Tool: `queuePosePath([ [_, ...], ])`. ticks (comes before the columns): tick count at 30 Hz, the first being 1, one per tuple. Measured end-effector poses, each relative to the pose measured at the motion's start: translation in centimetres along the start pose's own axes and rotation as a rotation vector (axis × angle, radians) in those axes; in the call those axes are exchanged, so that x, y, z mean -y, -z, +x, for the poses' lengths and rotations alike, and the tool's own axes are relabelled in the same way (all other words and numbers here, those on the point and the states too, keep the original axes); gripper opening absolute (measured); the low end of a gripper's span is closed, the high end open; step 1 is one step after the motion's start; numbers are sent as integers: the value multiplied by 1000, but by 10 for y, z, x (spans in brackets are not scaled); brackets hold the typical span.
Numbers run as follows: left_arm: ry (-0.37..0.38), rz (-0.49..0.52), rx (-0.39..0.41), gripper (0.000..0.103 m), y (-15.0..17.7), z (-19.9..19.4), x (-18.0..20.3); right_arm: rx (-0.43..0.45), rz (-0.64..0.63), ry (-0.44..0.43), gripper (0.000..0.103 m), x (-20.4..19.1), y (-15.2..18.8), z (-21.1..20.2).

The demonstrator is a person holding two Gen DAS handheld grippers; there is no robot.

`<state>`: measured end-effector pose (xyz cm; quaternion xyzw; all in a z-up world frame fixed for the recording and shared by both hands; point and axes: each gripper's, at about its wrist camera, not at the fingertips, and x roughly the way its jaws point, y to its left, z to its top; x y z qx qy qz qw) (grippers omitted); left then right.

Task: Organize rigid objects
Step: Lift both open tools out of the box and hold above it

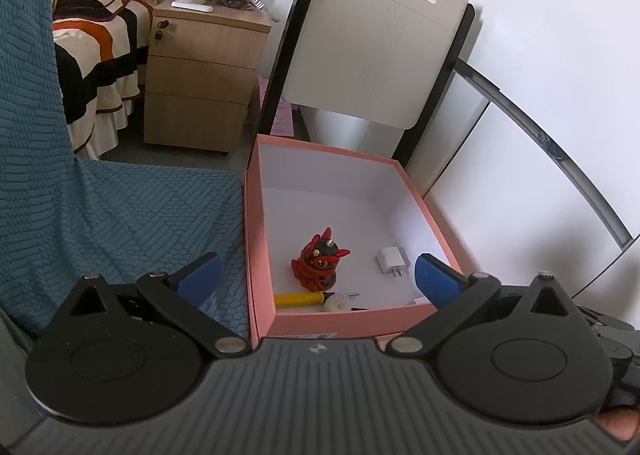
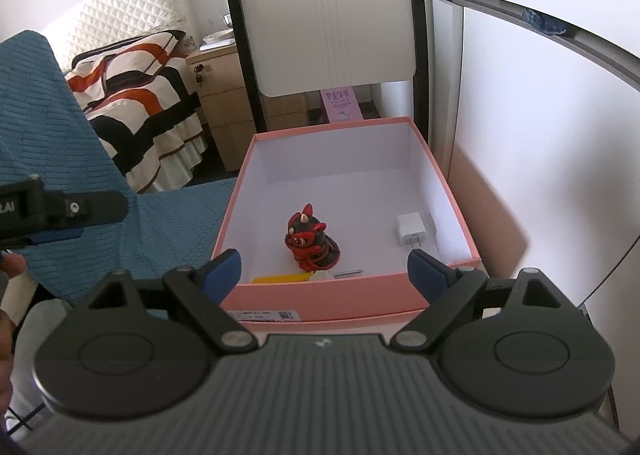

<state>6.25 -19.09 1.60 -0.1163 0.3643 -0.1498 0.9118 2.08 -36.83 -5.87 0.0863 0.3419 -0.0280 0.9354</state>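
An open pink box with a white inside stands beside the blue-covered seat. In it are a red and black figurine standing upright, a white plug adapter lying flat to its right, and a yellow-handled tool along the near wall. My left gripper is open and empty, above the box's near edge. My right gripper is open and empty, just in front of the box's near wall. The left gripper also shows at the left edge of the right wrist view.
A blue textured cover lies left of the box. A white chair back stands behind it. A wooden drawer unit and a striped bed are farther back left. White panels are at right.
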Motion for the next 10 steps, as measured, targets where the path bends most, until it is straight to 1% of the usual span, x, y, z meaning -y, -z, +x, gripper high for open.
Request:
queuePosePath([
  [6,1,8,13,103,0,0,1,-1,-6,10,92,1,2,0],
  [10,-4,12,6,103,1,0,1,-2,-4,13,92,2,3,1],
])
